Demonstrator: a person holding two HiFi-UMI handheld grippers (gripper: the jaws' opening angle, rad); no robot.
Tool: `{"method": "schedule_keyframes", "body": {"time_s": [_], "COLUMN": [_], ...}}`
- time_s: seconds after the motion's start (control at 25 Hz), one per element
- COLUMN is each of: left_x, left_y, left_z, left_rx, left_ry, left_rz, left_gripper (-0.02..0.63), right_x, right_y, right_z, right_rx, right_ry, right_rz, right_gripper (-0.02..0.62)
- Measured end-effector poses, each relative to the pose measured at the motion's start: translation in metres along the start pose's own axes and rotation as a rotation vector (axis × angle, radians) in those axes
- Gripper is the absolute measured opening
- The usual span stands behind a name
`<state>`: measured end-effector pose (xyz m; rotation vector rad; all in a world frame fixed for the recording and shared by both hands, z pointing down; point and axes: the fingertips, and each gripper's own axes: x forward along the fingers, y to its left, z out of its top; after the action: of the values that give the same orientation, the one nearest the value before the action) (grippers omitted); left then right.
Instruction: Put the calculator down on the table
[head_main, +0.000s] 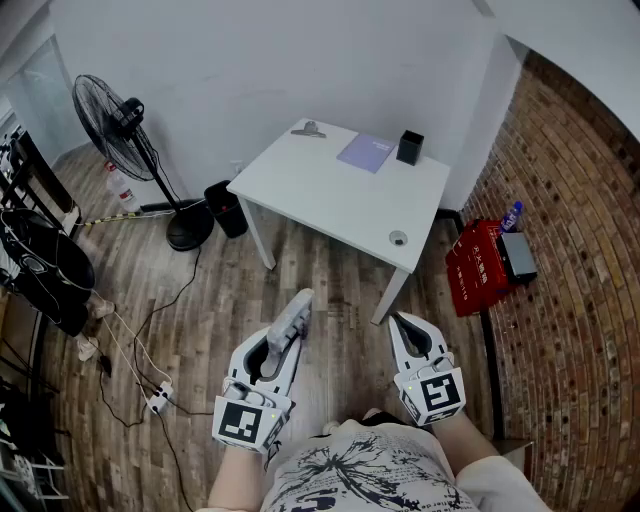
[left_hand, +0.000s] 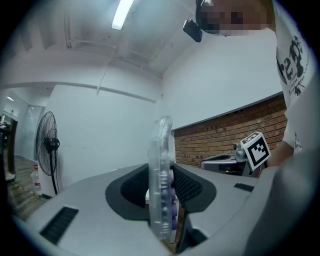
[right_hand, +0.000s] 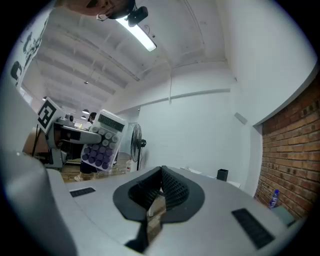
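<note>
The calculator, clear-cased with purple keys, is held on edge between the jaws of my left gripper, which is shut on it above the wooden floor. In the left gripper view the calculator stands edge-on between the black pads. The right gripper view shows its keypad off to the left. My right gripper hovers beside it, shut and empty, its tips meeting. The white table stands ahead of both grippers, a short way off.
On the table lie a purple notebook, a black cup, a small round object and a grey item. A fan and black bin stand left, with floor cables. A red box sits by the brick wall.
</note>
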<state>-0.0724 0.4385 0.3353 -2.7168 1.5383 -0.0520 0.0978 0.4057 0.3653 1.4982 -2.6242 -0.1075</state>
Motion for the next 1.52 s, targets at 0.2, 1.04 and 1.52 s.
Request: {"method": "schedule_keyframes", "body": {"time_s": [0.2, 1.04, 1.52], "left_x": [0.002, 0.055, 0.255], "left_y": [-0.004, 0.047, 0.177], "left_z": [0.002, -0.031, -0.008], "left_rx": [-0.018, -0.020, 0.020], "left_ry": [0.002, 0.059, 0.057], "left_rz": [-0.009, 0.024, 0.060], "left_gripper": [0.137, 0.137, 0.137], "right_x": [-0.004, 0.072, 0.289], "right_y": [-0.003, -0.029, -0.145], "right_z": [0.002, -0.028, -0.005], "right_rx": [0.006, 0.031, 0.037], "right_ry": [-0.006, 0.038, 0.000], "right_rz": [0.000, -0.020, 0.021], "right_gripper": [0.012, 0.014, 0.015]}}
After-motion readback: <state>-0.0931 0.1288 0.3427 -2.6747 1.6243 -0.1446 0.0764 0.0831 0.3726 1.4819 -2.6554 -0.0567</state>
